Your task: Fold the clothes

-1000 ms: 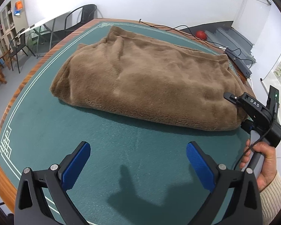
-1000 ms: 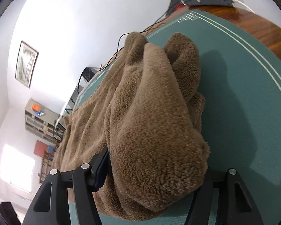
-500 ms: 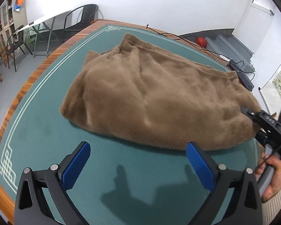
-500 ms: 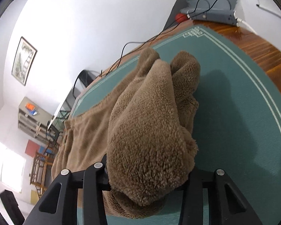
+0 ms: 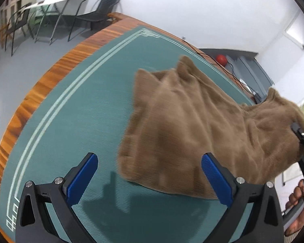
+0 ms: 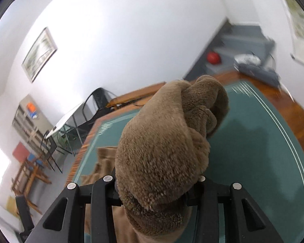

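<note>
A brown fleece garment (image 5: 188, 125) lies partly on the green table mat (image 5: 75, 117). Its right end is lifted off the mat. My right gripper (image 6: 158, 184) is shut on a thick bunch of that fleece (image 6: 164, 149) and holds it raised; it also shows at the right edge of the left wrist view (image 5: 302, 141). My left gripper (image 5: 149, 178) is open and empty, low over the mat at the garment's near edge, its blue pads (image 5: 81, 177) wide apart.
The table has a wooden border (image 5: 50, 75). Black chairs (image 5: 95, 12) and a glass table stand beyond the far left. Cables and a grey box (image 6: 255, 68) lie at the far right edge, near a red ball (image 5: 221, 59).
The right gripper has lifted its end of the garment up and pulled it right, so the cloth slid across the mat. The left gripper stayed open and swung left.
</note>
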The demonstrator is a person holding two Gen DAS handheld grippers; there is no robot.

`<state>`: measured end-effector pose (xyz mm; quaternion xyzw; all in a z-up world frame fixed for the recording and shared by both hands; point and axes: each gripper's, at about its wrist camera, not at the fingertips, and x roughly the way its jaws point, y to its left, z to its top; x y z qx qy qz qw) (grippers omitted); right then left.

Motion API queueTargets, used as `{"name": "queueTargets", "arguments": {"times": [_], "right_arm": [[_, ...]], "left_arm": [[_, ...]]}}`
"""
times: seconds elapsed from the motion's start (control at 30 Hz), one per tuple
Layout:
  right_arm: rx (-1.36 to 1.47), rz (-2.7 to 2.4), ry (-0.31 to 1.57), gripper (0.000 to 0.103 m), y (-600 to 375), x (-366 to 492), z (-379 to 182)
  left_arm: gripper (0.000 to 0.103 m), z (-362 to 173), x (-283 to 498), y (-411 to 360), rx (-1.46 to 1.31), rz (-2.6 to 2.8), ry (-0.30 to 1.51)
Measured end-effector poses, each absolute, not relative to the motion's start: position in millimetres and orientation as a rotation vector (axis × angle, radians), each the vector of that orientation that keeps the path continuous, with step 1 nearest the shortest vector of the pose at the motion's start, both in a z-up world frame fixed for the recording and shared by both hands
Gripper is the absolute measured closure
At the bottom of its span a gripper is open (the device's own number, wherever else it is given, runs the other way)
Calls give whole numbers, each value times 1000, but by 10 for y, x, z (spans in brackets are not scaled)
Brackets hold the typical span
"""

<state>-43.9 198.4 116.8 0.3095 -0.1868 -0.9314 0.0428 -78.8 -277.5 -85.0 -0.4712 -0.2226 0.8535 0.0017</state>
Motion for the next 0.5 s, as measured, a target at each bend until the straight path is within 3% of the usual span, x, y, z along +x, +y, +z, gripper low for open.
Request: {"name": "queueTargets", "arguments": {"times": [0.17, 0.5], "right_arm": [[875, -2796, -290, 64, 1049, -503, 1356], [963, -2598, 269, 65, -594, -415, 557]], "left_arm": [[1, -936, -718, -3124, -1491, 2684, -766], [1, -1151, -566, -3529, -1538, 2670, -858]]}}
